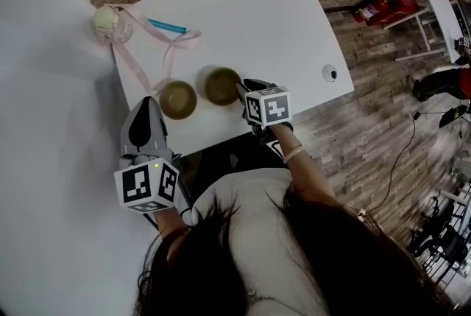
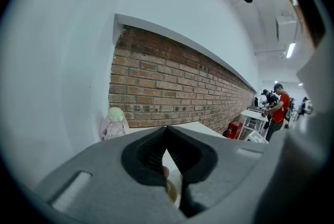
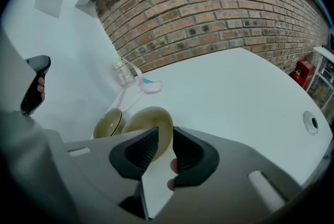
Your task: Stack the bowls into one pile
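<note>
Two olive-green bowls sit near the front edge of the white table (image 1: 250, 5). The left bowl (image 1: 179, 99) (image 3: 108, 124) rests flat on its own. My right gripper (image 1: 241, 91) (image 3: 160, 137) is shut on the near rim of the right bowl (image 1: 221, 85) (image 3: 151, 122), which looks tipped toward the left bowl. My left gripper (image 1: 149, 102) (image 2: 167, 131) hangs just left of the left bowl, off the table's edge, jaws shut with nothing between them. A sliver of a bowl (image 2: 171, 191) shows below its pads.
A pale bottle (image 1: 109, 21) (image 2: 115, 122) (image 3: 122, 74) with a pink strap (image 1: 143, 60) and a blue pen-like object (image 1: 168, 26) lie at the table's far left corner. A round grommet (image 1: 330, 72) (image 3: 311, 122) sits at the right edge. A white wall stands to the left.
</note>
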Demonstrator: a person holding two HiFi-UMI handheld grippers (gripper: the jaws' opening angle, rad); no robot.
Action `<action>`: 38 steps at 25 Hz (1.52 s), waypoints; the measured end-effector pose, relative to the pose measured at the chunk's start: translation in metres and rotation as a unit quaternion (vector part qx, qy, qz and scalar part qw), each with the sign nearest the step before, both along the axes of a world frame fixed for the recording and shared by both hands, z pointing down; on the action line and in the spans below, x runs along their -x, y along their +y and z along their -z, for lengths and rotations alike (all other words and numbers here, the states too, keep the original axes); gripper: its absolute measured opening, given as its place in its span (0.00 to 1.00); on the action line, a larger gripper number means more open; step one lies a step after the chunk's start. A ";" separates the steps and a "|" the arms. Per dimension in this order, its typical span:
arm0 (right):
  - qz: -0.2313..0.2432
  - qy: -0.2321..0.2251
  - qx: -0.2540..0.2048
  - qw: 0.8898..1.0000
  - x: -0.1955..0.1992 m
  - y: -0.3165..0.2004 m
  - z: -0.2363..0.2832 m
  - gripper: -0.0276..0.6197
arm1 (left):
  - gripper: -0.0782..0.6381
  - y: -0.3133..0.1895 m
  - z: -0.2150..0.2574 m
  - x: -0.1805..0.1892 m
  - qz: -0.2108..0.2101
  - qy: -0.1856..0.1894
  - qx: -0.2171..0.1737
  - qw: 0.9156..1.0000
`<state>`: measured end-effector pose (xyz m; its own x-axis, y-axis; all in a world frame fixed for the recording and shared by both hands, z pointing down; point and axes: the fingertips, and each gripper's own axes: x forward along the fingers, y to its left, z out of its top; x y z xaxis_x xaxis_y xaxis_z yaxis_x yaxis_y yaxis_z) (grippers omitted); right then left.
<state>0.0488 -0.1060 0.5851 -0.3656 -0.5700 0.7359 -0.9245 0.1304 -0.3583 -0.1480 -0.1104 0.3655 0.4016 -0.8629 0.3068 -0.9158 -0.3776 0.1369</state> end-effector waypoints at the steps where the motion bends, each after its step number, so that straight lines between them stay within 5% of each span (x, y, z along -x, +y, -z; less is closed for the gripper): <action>1: 0.001 -0.001 0.002 1.000 0.000 0.001 -0.001 0.18 | 0.11 0.000 -0.001 -0.001 0.000 0.000 0.001 1.000; 38: -0.002 -0.021 0.038 0.999 0.005 -0.007 -0.030 0.11 | 0.11 0.001 -0.021 0.003 0.020 -0.019 0.037 0.999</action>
<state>0.0436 -0.1128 0.6149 -0.3956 -0.5148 0.7606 -0.9087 0.0988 -0.4057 -0.1508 -0.1096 0.3865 0.3544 -0.8524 0.3845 -0.9349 -0.3314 0.1269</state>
